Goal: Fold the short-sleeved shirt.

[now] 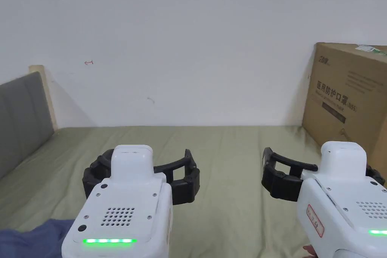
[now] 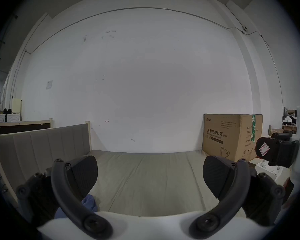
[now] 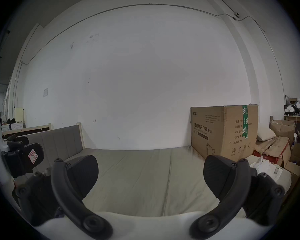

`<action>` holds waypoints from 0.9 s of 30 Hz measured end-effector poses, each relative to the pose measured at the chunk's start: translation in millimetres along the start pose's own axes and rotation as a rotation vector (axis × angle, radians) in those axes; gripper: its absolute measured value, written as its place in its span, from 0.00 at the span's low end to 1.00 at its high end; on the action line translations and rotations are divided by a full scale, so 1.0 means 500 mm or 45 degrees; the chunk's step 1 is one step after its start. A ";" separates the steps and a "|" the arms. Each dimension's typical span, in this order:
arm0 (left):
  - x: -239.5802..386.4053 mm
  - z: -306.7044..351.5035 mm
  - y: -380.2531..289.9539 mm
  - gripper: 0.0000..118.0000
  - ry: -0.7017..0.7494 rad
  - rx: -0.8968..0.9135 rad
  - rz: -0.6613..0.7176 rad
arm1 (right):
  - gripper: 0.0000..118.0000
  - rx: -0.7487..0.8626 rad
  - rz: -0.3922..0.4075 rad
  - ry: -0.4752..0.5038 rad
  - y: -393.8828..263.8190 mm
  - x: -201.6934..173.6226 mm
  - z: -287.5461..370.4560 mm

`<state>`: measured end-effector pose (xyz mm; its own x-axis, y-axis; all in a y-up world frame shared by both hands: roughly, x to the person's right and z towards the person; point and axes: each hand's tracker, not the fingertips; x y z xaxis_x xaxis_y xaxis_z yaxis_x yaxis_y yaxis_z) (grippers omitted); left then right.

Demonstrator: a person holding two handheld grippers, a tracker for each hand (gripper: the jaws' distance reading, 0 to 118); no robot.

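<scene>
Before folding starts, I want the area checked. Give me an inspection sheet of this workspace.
Surface: olive-green bed sheet, smooth with faint creases.
Job's things: blue garment bunched at the near left edge, untouched; type cannot be told.
Clutter: large cardboard box on the bed's far right corner.
Grippers: left gripper and right gripper both held above the sheet, jaws wide apart, empty.
Cables: thin conduit high on the wall.
Surroundings: white wall, grey headboard at left, boxes piled beyond the bed.

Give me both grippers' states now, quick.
Left gripper: open, jaws wide apart, holding nothing, above the bed.
Right gripper: open, jaws wide apart, holding nothing.
</scene>
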<state>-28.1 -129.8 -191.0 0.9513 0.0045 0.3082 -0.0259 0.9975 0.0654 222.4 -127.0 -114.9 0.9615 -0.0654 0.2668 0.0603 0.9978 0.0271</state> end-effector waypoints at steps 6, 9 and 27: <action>0.004 -0.001 0.001 1.00 -0.002 -0.021 0.010 | 1.00 -0.003 -0.004 -0.020 0.000 0.003 0.000; 0.028 -0.001 0.018 1.00 0.085 0.027 -0.180 | 1.00 0.009 -0.300 -0.020 0.008 0.041 0.005; 0.085 -0.017 -0.040 1.00 0.091 0.014 -0.754 | 1.00 -0.288 -1.433 -0.143 -0.111 0.239 -0.029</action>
<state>15.8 -148.9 -187.5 0.8230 -0.5474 0.1514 0.5127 0.8308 0.2166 338.0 -190.0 -98.4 0.3046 -0.9087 0.2854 0.9262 0.3526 0.1339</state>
